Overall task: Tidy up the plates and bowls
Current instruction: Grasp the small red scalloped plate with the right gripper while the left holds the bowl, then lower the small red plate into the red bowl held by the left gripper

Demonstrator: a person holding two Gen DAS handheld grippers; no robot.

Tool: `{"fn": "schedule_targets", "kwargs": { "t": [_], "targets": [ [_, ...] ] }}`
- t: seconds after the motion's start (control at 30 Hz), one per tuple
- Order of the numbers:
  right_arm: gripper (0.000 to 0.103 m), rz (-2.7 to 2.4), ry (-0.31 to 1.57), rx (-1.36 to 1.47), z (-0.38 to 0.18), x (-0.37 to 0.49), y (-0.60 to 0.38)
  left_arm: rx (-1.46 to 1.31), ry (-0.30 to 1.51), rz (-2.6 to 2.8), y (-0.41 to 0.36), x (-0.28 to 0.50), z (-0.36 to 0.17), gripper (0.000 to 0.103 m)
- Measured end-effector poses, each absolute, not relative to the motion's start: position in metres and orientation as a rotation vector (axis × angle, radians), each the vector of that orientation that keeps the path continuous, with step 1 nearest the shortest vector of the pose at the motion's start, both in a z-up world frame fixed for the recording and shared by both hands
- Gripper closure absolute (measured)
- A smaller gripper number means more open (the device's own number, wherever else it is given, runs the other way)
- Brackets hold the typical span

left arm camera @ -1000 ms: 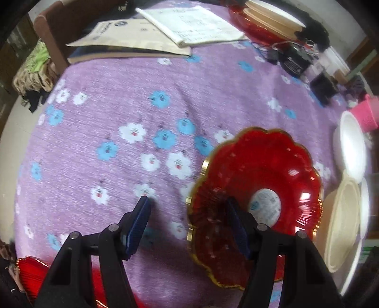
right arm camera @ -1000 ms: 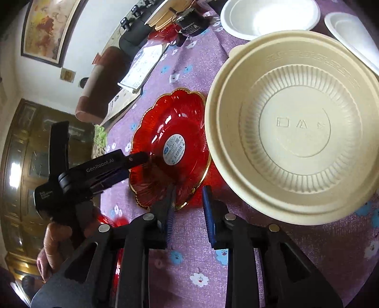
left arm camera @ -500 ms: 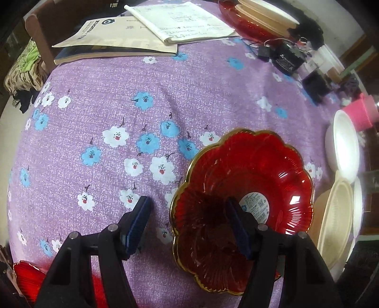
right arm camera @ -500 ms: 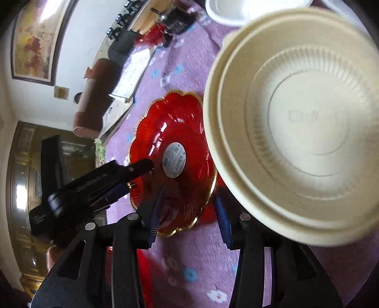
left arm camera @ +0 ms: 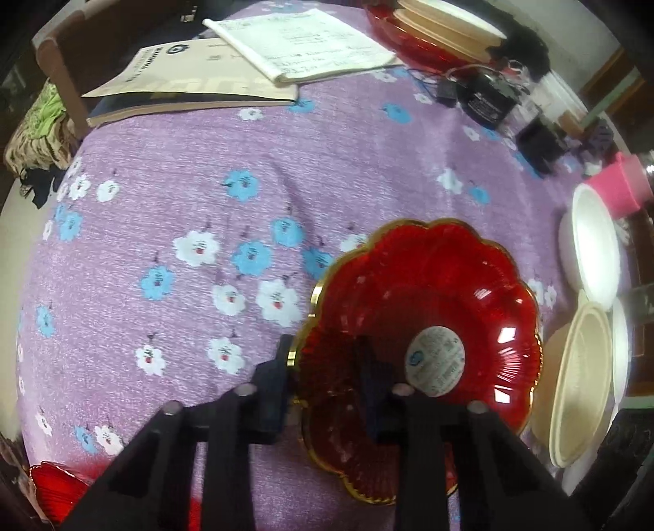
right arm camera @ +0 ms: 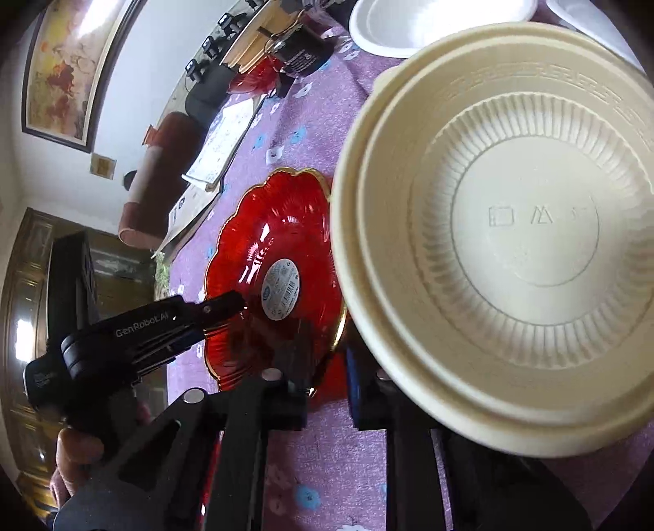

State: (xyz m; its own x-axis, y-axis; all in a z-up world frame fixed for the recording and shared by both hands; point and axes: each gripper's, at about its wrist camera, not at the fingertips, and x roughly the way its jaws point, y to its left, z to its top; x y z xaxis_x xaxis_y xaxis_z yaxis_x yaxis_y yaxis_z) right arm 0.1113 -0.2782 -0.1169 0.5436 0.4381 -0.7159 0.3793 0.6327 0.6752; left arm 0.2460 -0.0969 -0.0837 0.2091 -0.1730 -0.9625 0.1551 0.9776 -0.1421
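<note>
A red scalloped plate with a gold rim (left arm camera: 429,310) lies on the purple flowered cloth, a round sticker at its centre. My left gripper (left arm camera: 323,367) has closed on its near-left rim, one finger outside, one inside. In the right wrist view the red plate (right arm camera: 269,253) sits left of a cream ribbed bowl (right arm camera: 523,228), and the left gripper (right arm camera: 220,306) shows gripping its edge. My right gripper (right arm camera: 327,359) is open, straddling the plate's near rim beside the cream bowl. The cream bowl (left arm camera: 580,384) is at the right edge in the left wrist view.
Books and papers (left arm camera: 253,61) lie at the table's far side with a red dish stack (left arm camera: 433,32). Black electronics (left arm camera: 490,102), a pink cup (left arm camera: 621,184) and white bowls (left arm camera: 592,249) are at right. Another red plate (left arm camera: 53,494) is at near left.
My left gripper's fingers have closed in from wide open onto the red plate's rim. My right gripper has opened and moved up against the plate's near edge.
</note>
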Motion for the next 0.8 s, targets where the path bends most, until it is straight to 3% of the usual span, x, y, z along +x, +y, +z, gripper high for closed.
{"fn": "schedule_targets", "kwargs": {
  "t": [0.37, 0.8],
  "targets": [
    [0.088, 0.064, 1.037, 0.858, -0.109, 0.108, -0.265, -0.005, 1.299, -0.219, -0.080, 0.224, -0.070, 0.081],
    [0.089, 0.314, 1.000, 0.719, -0.042, 0.065, -0.179, 0.070, 1.161, -0.126, 0.026, 0.117, 0.013, 0.081]
  ]
}}
